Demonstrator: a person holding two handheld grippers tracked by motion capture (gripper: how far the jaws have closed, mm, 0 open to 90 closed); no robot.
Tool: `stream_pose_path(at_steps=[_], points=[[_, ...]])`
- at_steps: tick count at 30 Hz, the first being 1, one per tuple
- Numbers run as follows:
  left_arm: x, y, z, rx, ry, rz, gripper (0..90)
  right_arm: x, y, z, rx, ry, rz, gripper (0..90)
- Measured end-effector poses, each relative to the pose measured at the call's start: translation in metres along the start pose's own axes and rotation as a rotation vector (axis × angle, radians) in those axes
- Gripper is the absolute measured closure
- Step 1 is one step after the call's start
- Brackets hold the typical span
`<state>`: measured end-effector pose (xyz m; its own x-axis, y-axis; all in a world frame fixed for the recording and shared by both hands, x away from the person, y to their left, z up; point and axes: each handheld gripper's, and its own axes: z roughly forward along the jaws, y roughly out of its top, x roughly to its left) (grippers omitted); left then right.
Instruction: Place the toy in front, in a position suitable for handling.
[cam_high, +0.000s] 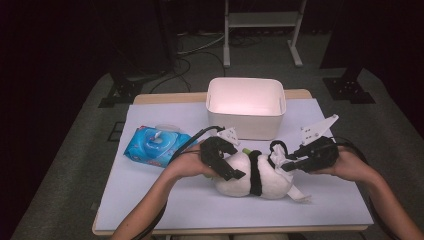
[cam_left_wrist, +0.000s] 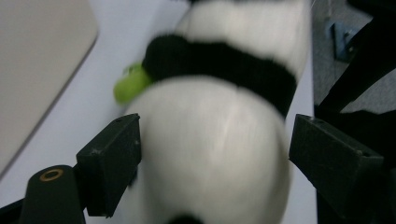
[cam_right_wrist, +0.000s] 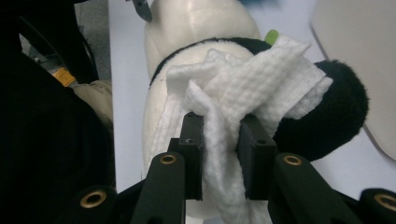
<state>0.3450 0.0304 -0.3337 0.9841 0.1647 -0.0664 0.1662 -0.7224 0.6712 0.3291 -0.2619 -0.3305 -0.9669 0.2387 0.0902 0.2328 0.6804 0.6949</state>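
A black-and-white panda plush lies on its side near the table's front edge. My left gripper straddles its white rounded end. The jaws stand wide on either side of the plush, one brushing the fur and the other just clear of it. My right gripper comes in from the right, shut on a white textured wipe. The wipe drapes over the plush's black ear and head, and a loose end trails onto the table. A small green piece sticks out beside the plush's black band.
A white plastic bin stands open behind the plush, close to both grippers. A blue pack of wet wipes lies at the left. The table has a pale lilac cover, with floor and black stands beyond its edges.
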Motion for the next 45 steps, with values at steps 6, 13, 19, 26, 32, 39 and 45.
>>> stream_pose_path(at_steps=[6, 13, 19, 26, 32, 39, 45], points=[[-0.005, 0.004, 0.006, 0.046, 0.012, 0.032, 34.8, 0.006, -0.001, -0.003, -0.003, -0.003, -0.014, 72.5], [-0.013, 0.001, 0.006, 0.049, -0.002, 0.057, 37.5, 0.003, 0.012, -0.01, -0.01, -0.039, -0.045, 72.4], [-0.016, 0.0, 0.004, 0.041, -0.016, 0.06, 36.7, -0.004, 0.013, -0.012, -0.025, -0.048, -0.013, 72.3], [-0.016, 0.009, 0.001, 0.034, -0.073, 0.049, 28.3, 0.005, 0.007, -0.002, -0.022, -0.014, -0.015, 72.4], [-0.016, 0.016, 0.002, 0.009, -0.08, 0.066, 28.2, 0.014, 0.001, 0.001, -0.035, 0.01, -0.02, 72.4], [-0.007, 0.016, 0.007, 0.043, -0.055, 0.061, 31.7, 0.022, -0.001, 0.001, -0.036, 0.013, -0.036, 72.2], [0.002, 0.016, 0.009, 0.036, -0.075, 0.037, 34.9, 0.024, -0.001, 0.002, -0.035, 0.009, -0.045, 72.2]])
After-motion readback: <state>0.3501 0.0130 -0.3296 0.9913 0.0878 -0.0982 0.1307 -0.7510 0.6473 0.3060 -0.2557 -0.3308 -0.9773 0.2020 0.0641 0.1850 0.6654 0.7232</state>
